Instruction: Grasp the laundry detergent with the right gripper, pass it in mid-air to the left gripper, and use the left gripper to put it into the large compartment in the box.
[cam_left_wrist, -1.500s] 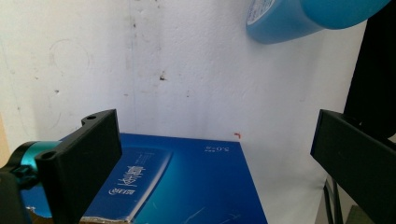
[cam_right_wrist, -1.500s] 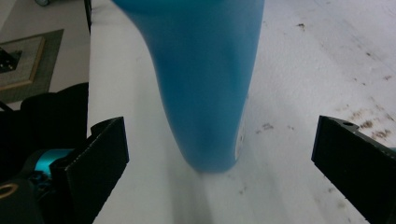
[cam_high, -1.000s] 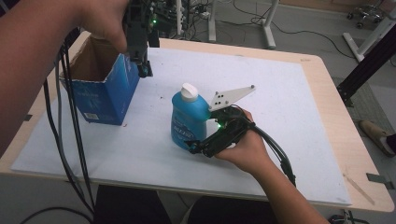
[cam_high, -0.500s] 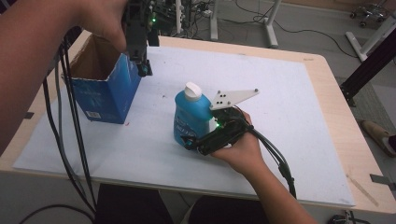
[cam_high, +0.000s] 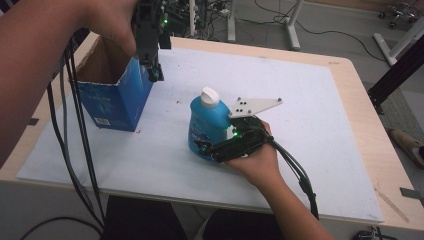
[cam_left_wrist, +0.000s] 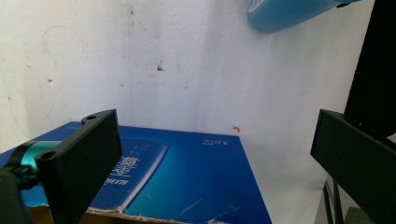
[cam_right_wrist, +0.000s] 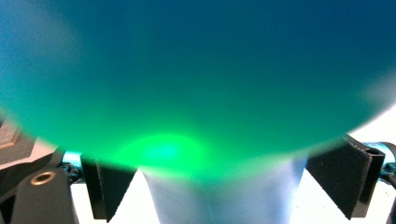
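Bottle (cam_high: 206, 125) stands pinched in right hand-held gripper (cam_high: 212, 145); left hand-held gripper (cam_high: 154, 74) spread.

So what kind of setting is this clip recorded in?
Probably a lab or workshop rather than a home: a wooden table covered by a white sheet, metal stand legs with loose cables on the floor behind it, and a black frame at right.

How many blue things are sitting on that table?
2. A blue bottle with a white cap stands mid-table, the right gripper around it. An open blue box stands at the left, the left gripper over its edge.
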